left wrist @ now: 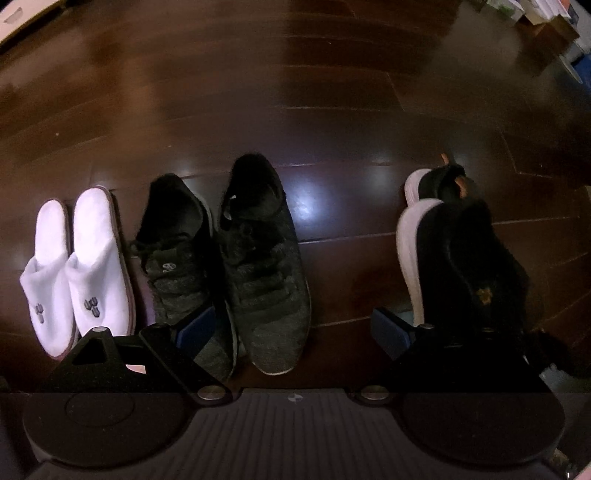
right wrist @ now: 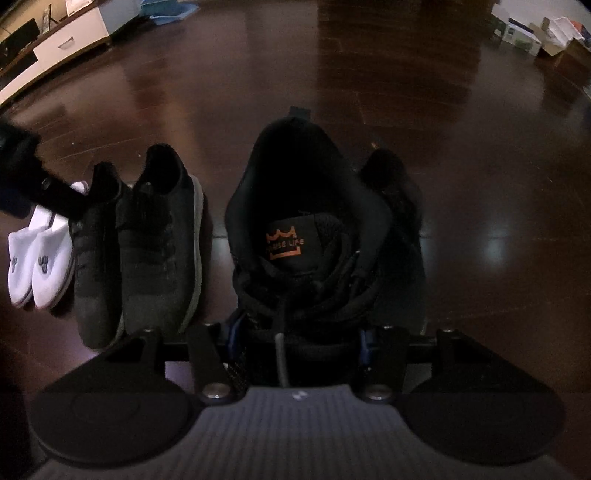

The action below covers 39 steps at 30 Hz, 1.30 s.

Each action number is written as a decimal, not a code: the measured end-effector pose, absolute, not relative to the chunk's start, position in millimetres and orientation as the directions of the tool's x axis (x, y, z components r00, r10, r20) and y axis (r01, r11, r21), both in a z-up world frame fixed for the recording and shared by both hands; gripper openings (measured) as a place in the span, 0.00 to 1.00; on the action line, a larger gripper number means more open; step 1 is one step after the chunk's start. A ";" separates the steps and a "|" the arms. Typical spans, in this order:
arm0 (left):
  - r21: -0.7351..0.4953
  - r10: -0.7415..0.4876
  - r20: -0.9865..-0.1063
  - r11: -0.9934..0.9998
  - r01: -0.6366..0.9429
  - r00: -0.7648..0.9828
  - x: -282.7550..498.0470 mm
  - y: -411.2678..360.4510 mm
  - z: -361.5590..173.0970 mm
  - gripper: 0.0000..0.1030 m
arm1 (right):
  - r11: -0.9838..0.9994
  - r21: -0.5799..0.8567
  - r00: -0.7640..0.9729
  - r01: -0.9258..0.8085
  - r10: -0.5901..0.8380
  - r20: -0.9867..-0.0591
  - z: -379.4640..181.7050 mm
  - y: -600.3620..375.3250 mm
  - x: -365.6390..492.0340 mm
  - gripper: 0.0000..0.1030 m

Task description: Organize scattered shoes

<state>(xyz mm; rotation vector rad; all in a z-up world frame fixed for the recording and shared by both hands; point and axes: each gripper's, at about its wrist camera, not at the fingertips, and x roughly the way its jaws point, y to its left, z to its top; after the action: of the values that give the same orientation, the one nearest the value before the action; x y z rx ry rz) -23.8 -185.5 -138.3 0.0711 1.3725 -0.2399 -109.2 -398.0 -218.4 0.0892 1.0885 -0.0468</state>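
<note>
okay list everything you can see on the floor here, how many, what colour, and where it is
white slippers: two, white with a small dark emblem, side by side at the left end of the row.
grey knit sneakers: two, dark grey, laced, next to the slippers.
black high-top sneakers: two, black with an orange crown logo and pale soles, at the right end; one sits between the right jaws.
wood floor: one, dark brown, glossy.
white cabinet: one, far left by the wall.
boxes: several, far right corner.
left gripper: black, jaws wide apart, empty.
right gripper: black, jaws on the high-top's toe.

Bare floor [left wrist: 343, 236] between grey sneakers [left wrist: 266, 266] and black sneakers [left wrist: 476, 258] — passable
</note>
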 end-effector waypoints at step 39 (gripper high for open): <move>0.123 0.025 -0.950 0.946 0.300 0.311 -13.8 -217.9 -178.4 0.91 | 0.989 0.024 0.417 0.144 -0.039 -0.908 -313.3 -398.9 -53.8 0.57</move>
<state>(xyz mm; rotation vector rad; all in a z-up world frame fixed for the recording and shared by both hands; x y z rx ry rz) -13.8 -217.9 -178.4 0.3000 1.2462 -0.1849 -53.8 -398.9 -313.3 0.1040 1.1350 -0.1152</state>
